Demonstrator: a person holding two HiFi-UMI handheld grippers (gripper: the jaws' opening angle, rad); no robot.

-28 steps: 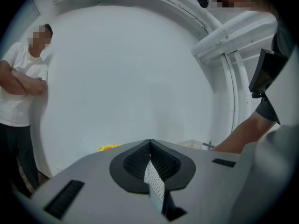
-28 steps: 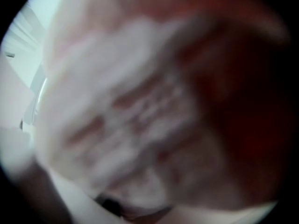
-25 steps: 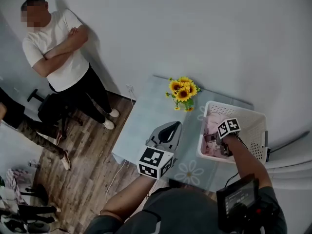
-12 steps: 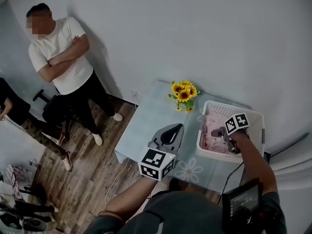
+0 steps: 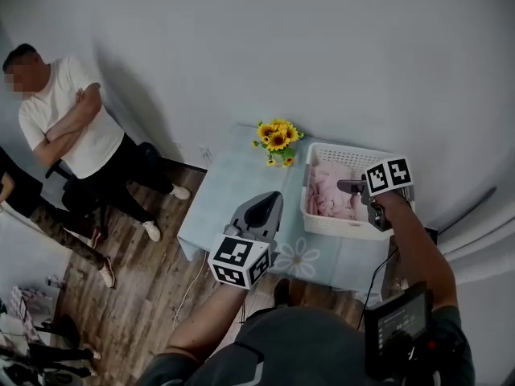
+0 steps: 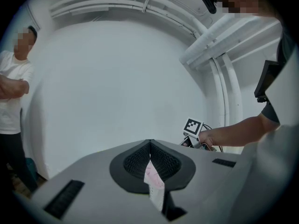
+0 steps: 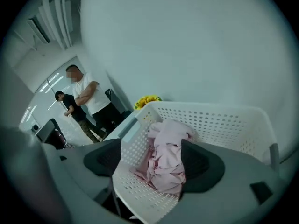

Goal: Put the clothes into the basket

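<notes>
Pink clothes (image 5: 331, 195) lay in the white basket (image 5: 342, 230) on the table's (image 5: 229, 191) right; the right gripper (image 5: 348, 187) hung over them, jaws apart, released. Lifting straight up should avoid snagging cloth. The left gripper (image 5: 265, 207) was clenched on a pale strip (image 6: 154, 183)

Right claw (image 5: 348, 186) now higher, off the pink clothes (image 5: 328, 197) in basket (image 5: 338, 230).

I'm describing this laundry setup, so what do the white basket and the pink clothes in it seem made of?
The basket: likely moulded white plastic, matte; stiff walls pierced with even rows of small holes. The pink clothes: soft thin fabric, dull finish; they slump in loose crumpled folds. The fibre cannot be told.
</notes>
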